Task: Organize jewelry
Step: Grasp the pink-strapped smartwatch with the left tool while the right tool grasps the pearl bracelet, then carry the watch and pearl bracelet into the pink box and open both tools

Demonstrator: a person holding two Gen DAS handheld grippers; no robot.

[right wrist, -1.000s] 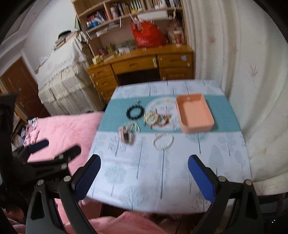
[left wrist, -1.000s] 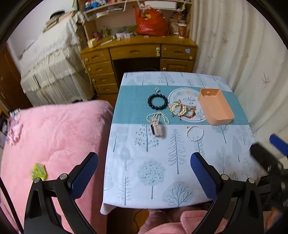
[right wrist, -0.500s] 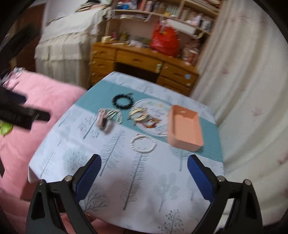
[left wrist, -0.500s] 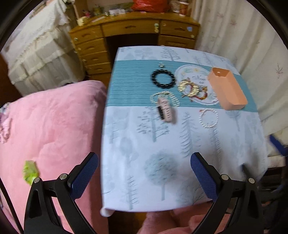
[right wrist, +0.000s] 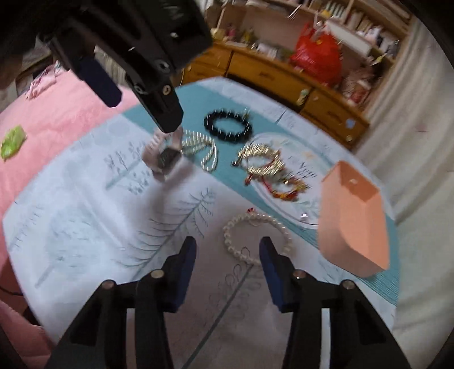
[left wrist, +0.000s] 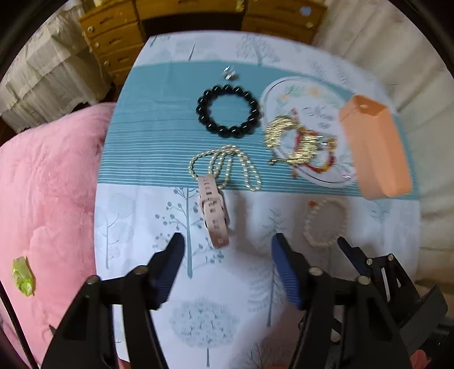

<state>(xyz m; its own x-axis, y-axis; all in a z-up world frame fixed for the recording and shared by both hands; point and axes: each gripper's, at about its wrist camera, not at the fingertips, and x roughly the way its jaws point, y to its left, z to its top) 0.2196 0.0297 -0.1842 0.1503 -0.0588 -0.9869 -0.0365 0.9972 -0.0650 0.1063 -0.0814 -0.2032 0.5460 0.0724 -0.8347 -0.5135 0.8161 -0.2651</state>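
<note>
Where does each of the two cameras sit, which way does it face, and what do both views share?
Left wrist: on the left gripper, looking down its open fingers at the pink watch; the right gripper's tip shows at the right.
Right wrist: on the right gripper, facing the white pearl bracelet; the left gripper hangs above the watch.
Shared: the black bead bracelet, orange tray and tablecloth.

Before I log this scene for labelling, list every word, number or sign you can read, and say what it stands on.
None reads legibly.
Dark script on the round white floral medallion of the tablecloth: blurred, partly covered by the gold bangles.
Spines of books on the wooden shelf: too small.
Peach plastic tray, pink-strapped watch: no text seen.
</note>
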